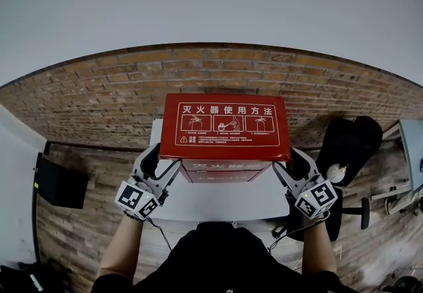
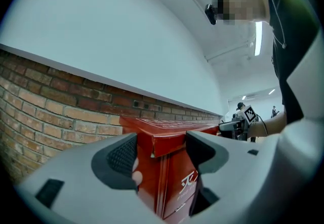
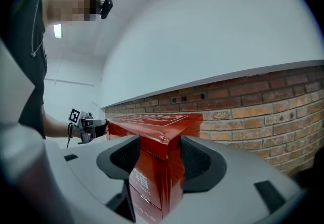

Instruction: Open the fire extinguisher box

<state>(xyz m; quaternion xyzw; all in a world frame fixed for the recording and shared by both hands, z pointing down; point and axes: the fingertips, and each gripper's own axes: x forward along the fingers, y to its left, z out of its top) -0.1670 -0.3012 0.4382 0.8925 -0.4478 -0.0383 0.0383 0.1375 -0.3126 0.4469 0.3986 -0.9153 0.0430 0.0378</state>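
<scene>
A red fire extinguisher box [image 1: 225, 169] stands on a white table [image 1: 218, 204] against the brick wall; its lid [image 1: 225, 125] carries white pictograms. My left gripper [image 1: 165, 161] is at the lid's front left corner, my right gripper [image 1: 289, 163] at the front right one. In the left gripper view the lid corner [image 2: 161, 142] sits between the wide jaws of the left gripper [image 2: 162, 149], with a gap at the right pad. In the right gripper view the right gripper [image 3: 159, 154] straddles the other corner [image 3: 163, 142] without pressing. Both are open.
A brick wall [image 1: 99, 96] runs behind the table. A black office chair [image 1: 347, 146] stands to the right, with a desk edge [image 1: 413, 146] beyond it. A dark flat box [image 1: 59, 182] lies on the floor at the left.
</scene>
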